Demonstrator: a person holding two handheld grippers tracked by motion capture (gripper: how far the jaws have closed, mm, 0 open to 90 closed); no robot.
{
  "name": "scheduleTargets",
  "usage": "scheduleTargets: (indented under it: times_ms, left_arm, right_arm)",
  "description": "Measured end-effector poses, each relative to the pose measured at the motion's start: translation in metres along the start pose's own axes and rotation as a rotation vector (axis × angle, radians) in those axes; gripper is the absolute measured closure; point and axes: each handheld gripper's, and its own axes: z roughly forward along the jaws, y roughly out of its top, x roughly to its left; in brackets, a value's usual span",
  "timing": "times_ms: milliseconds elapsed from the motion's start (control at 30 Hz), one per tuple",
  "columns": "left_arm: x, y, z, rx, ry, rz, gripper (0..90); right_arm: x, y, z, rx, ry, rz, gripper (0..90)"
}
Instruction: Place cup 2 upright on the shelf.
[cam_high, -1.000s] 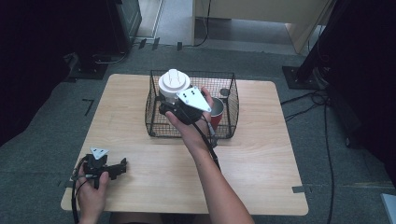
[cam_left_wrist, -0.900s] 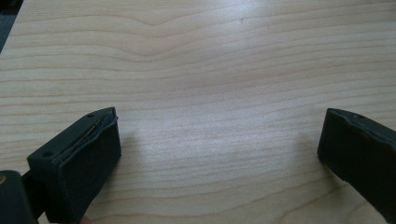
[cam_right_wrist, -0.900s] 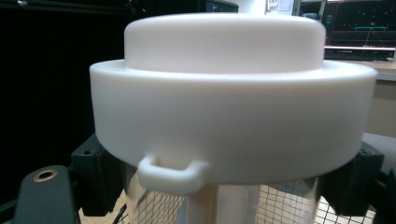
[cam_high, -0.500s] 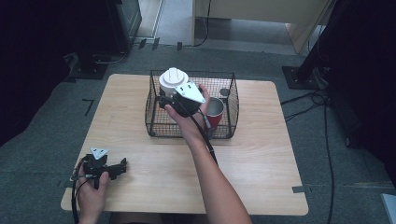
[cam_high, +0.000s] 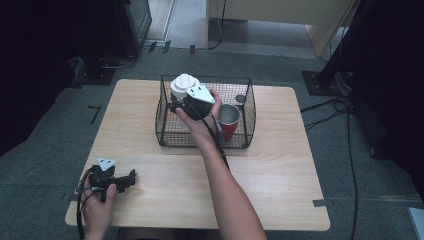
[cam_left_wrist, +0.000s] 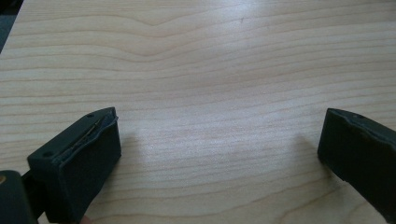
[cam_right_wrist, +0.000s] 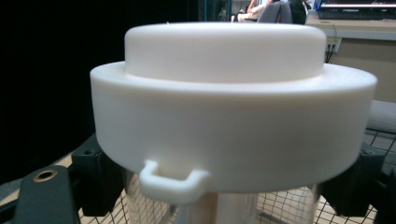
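Your left gripper (cam_high: 112, 181) rests on the table (cam_high: 280, 175) near its front left corner, with your hand wrapped around it from below. In the left gripper view its jaws stand wide apart over bare wood, with nothing between them.

Moving right, your right arm reaches forward across the middle of the table to the wire basket (cam_high: 170, 135), which sits toward the far edge. Your right gripper (cam_high: 182, 102) is at the basket's far left part, raised about level with its rim. Its jaws are clamped on a clear jar (cam_right_wrist: 224, 205) just under the jar's white lid (cam_high: 183, 85). In the right gripper view one jaw presses in on each side of the jar's neck below the lid's rim, the lid (cam_right_wrist: 233, 112) stands level, and a small loop tab on it faces the camera. Basket mesh shows below and behind the jar, but you cannot tell from the pictures whether the jar's base touches the basket floor.

Just right of your hand, a red cup (cam_high: 229, 120) with a silvery inside stands upright in the basket's right half. Beyond it, by the far right corner of the basket, is a small dark thing too small to make out.
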Motion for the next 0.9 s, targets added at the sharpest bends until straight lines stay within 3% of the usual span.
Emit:
scheduleTargets:
  times_ms: [233,467,567,700,900]
  left_arm:
    - [0.0,0.0,0.0,-0.001,0.0,-0.002,0.0]
    - [0.0,0.0,0.0,-0.002,0.0,-0.002,0.0]
    - [0.0,0.0,0.0,-0.002,0.001,-0.002,0.0]
    - [0.0,0.0,0.0,-0.002,0.001,-0.002,0.0]
    - [0.0,0.0,0.0,-0.002,0.001,-0.002,0.0]
  right_arm:
    - [0.0,-0.005,0.013,0.069,0.015,0.013,14.6]
    - [0.006,-0.009,0.021,0.131,0.039,-0.04,13.6]
    - [0.006,-0.011,0.022,0.136,0.055,-0.039,13.7]
    - [0.007,-0.012,0.027,0.149,0.039,-0.041,13.9]
    - [0.007,-0.017,0.035,0.216,0.019,-0.042,14.0]
